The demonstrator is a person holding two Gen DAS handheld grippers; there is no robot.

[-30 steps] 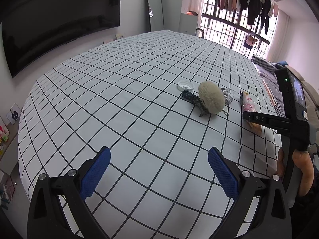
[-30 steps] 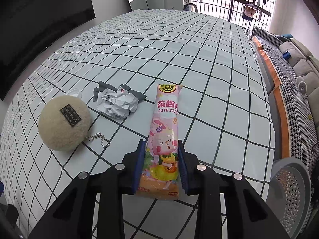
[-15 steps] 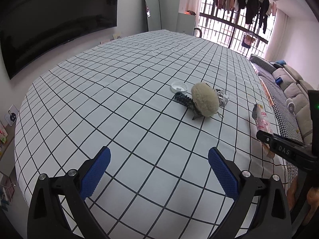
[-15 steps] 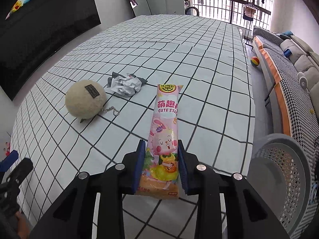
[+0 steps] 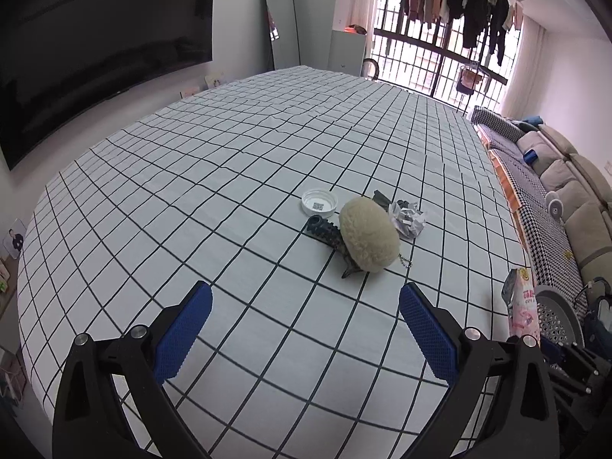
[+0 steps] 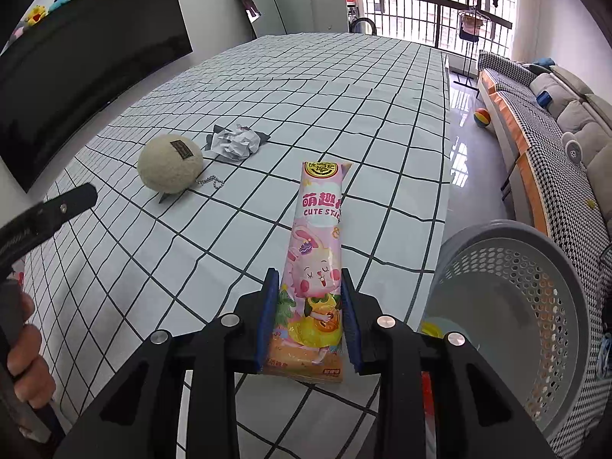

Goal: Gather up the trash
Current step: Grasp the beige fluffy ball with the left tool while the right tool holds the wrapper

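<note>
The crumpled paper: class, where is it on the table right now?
In the right wrist view, the crumpled paper lies on the checked table, just beyond and right of the fluffy ball, far-left of the held snack wrapper.

Bright daylight from barred window (image 5: pixel 440 53), sharp pics, strong fisheye warp at edges.

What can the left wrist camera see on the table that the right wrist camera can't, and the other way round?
Only the left wrist view shows the white lid and the dark toothed object behind the plush ball. Only the right wrist view shows the ball's label and the snack wrapper's full print. Both show the ball, crumpled paper, wrapper and grey perforated bin.
</note>
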